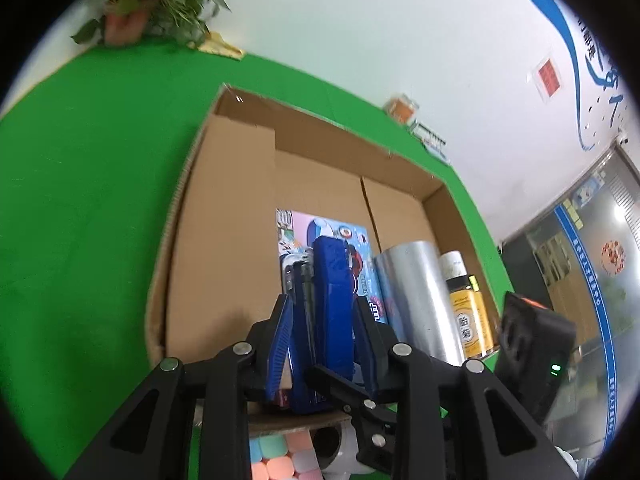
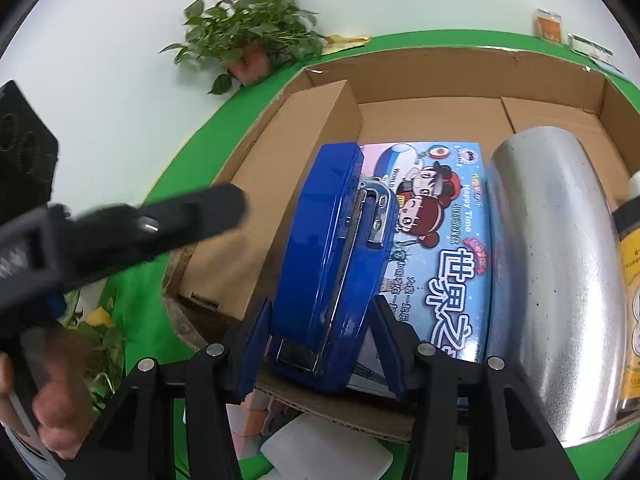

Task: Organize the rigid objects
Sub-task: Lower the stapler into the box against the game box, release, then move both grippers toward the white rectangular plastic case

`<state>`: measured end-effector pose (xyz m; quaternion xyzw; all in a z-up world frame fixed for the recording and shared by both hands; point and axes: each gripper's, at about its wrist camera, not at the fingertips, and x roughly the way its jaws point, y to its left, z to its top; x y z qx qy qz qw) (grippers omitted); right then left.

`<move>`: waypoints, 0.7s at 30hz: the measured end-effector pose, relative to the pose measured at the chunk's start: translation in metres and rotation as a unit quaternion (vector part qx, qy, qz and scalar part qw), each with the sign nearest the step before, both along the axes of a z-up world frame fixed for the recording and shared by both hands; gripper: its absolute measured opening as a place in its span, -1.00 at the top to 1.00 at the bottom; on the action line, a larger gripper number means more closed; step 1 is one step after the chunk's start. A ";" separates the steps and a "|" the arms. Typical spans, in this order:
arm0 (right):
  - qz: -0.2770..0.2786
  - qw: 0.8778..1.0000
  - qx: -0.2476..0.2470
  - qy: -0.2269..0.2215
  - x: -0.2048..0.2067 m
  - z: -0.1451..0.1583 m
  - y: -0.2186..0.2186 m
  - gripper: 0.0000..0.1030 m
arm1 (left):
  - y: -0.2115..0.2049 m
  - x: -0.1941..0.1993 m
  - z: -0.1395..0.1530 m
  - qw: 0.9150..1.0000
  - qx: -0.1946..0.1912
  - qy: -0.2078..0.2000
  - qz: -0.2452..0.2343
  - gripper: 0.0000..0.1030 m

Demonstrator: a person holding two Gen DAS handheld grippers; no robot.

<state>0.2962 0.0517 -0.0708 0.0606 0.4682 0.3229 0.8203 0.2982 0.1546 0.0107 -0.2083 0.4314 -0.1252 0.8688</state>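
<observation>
A blue stapler (image 2: 332, 256) lies on a colourful picture box (image 2: 452, 240) inside an open cardboard box (image 2: 280, 160). My right gripper (image 2: 320, 340) has its jaws on both sides of the stapler's near end, touching it. In the left wrist view the stapler (image 1: 332, 312) stands on edge between the jaws of my left gripper (image 1: 324, 336), which press on it. A silver cylinder (image 2: 556, 264) and a yellow-labelled bottle (image 1: 468, 312) lie to the right of the picture box.
The cardboard box (image 1: 224, 208) sits on a green table (image 1: 80, 200). A potted plant (image 2: 248, 36) stands at the far edge by the white wall. Pastel blocks (image 1: 276, 460) and a tape roll (image 1: 328, 448) lie in front of the box.
</observation>
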 end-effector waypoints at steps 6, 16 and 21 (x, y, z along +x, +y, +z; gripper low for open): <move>0.017 1.000 0.003 -0.008 -0.003 0.000 -0.005 0.05 | 0.003 -0.021 0.009 1.000 0.004 -0.020 0.020 0.42; -0.066 0.957 -0.031 -0.281 -0.121 0.076 -0.073 -0.99 | -0.027 -0.111 0.050 0.960 0.152 -0.200 0.125 -0.99; -0.059 0.965 -0.005 -0.257 -0.155 0.070 -0.106 -0.99 | -0.036 -0.125 0.042 0.974 0.139 -0.147 0.098 -0.99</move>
